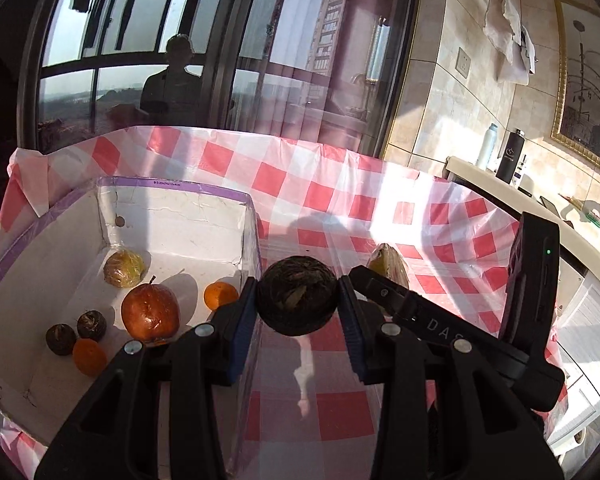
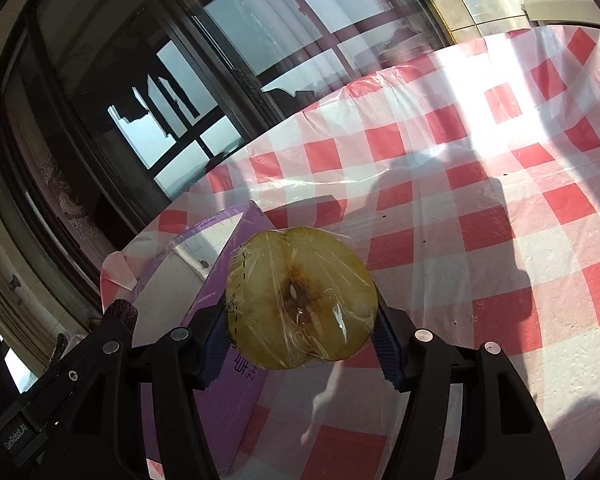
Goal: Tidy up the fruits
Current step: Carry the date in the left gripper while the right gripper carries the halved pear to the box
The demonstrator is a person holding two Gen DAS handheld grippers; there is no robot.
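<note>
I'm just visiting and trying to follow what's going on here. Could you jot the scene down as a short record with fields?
setting: table with red-and-white checked cloth, by a window
box: white box with purple rim, open top
in the box: red apple, two oranges, two small dark fruits, one wrapped yellowish fruit
left gripper: fingers closed on a dark round fruit, beside the box
right gripper: fingers closed on a film-wrapped half apple, cut face towards the camera
still to do: both held fruits are outside the box
</note>
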